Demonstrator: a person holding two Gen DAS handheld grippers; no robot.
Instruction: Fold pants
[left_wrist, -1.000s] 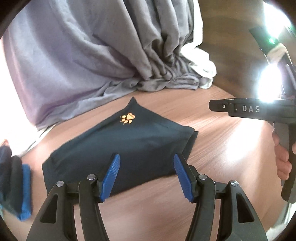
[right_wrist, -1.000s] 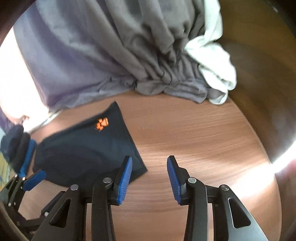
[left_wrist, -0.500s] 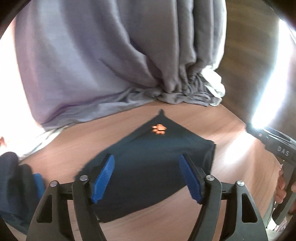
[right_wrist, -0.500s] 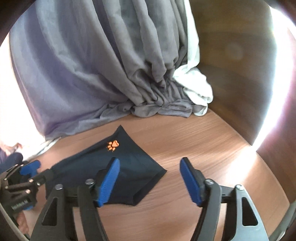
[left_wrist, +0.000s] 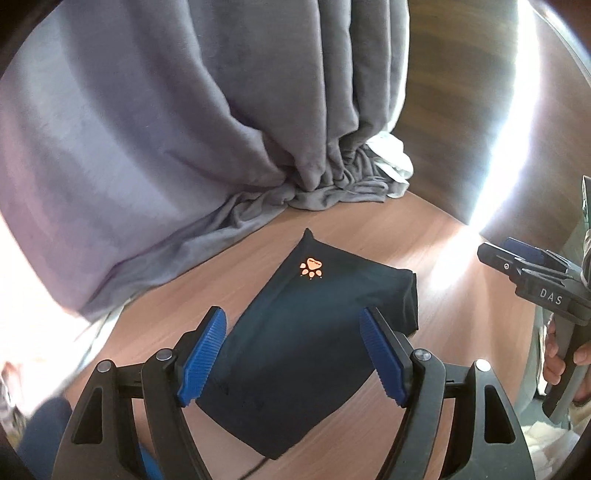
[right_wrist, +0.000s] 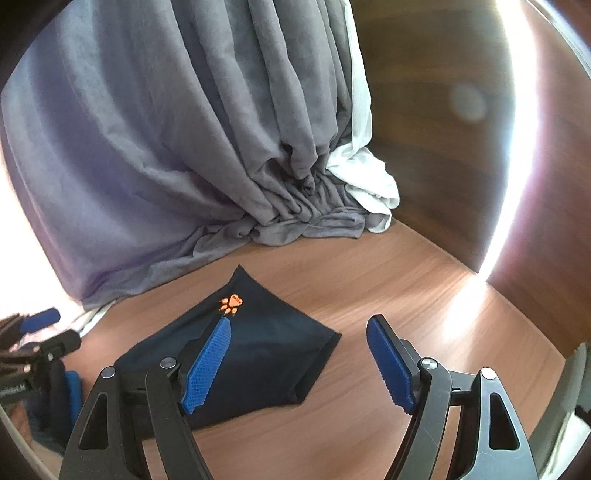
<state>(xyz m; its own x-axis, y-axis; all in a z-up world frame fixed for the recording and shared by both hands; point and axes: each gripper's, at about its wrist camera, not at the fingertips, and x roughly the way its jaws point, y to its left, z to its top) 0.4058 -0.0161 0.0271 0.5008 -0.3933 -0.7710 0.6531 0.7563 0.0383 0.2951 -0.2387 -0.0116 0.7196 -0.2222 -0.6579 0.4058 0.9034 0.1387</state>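
The folded dark navy pants (left_wrist: 317, 343) with an orange paw print (left_wrist: 312, 267) lie flat on the wooden table (left_wrist: 454, 295). My left gripper (left_wrist: 291, 313) hovers above their near half. Its jaws are opening and the blue pads touch no cloth. In the right wrist view the pants (right_wrist: 266, 354) lie left of centre. My right gripper (right_wrist: 299, 321) hangs over their right edge, its jaws opening too, with only air between them. Each gripper also shows at the edge of the other view: right gripper (left_wrist: 498, 251), left gripper (right_wrist: 51, 328).
A grey curtain (left_wrist: 184, 147) hangs behind the table and pools on its far edge, with a white cloth (right_wrist: 373, 184) bunched beside it. A dark wooden wall panel (right_wrist: 443, 129) closes the right side. A person's hand (left_wrist: 565, 362) holds the right tool.
Both grippers have lifted up and back from the pants, and their jaws have spread wider. The pants stay flat on the table and look farther away.
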